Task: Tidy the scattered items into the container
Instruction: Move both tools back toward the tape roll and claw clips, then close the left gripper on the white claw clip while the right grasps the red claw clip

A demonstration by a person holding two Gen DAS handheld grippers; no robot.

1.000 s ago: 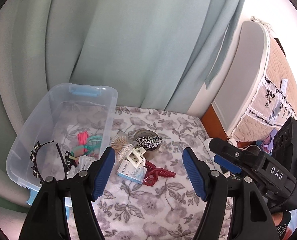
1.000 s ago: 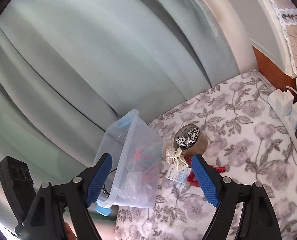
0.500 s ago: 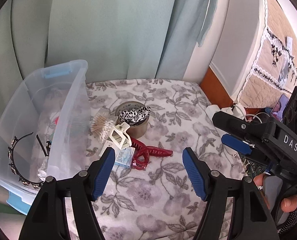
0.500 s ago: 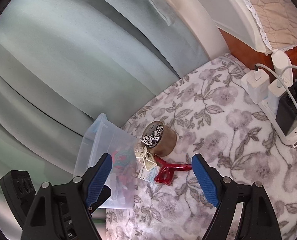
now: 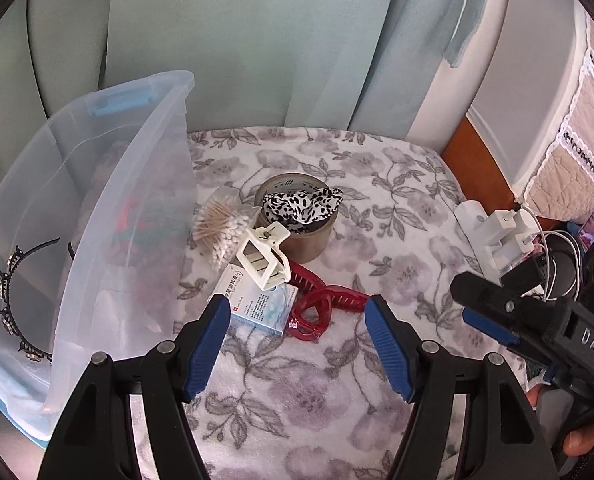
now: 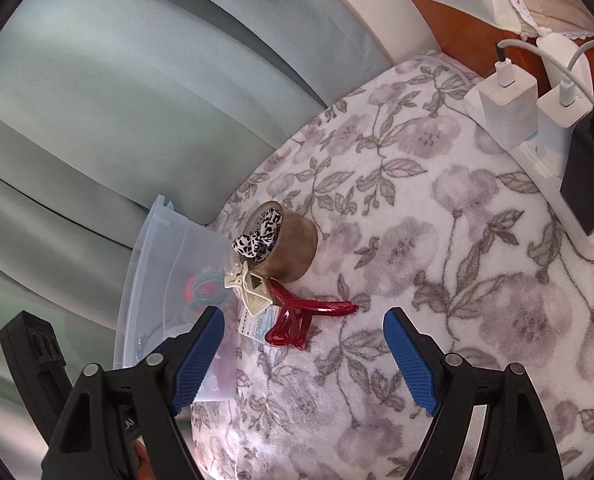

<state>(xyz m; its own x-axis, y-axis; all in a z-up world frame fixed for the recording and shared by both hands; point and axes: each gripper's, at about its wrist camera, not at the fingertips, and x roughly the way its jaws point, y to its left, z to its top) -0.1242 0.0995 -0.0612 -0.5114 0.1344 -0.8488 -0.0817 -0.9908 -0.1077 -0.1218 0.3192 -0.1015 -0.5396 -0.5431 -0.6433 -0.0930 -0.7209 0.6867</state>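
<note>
A clear plastic container (image 5: 129, 200) stands at the left on the flowered cloth, with a black headband (image 5: 13, 280) and coloured hair ties inside. Beside it lie a brown tape roll (image 5: 309, 240) topped by a spotted scrunchie (image 5: 301, 204), a bag of cotton swabs (image 5: 221, 228), a white claw clip (image 5: 265, 256), a small blue-and-white box (image 5: 257, 304) and a red hair clip (image 5: 321, 308). My left gripper (image 5: 298, 308) hangs open just short of the box and red clip. My right gripper (image 6: 303, 316) is open too, above the red hair clip (image 6: 305, 316) and tape roll (image 6: 293, 248).
A white power strip (image 6: 537, 120) with chargers and cables lies at the right edge of the cloth, near a wooden bed frame (image 5: 477, 160). Pale green curtains (image 5: 257, 60) hang behind. Open cloth lies in front of the pile.
Both grippers have sunk and tipped down toward the cloth, so the pile of items looks larger and closer. Jaw gaps are unchanged and nothing on the cloth has moved.
</note>
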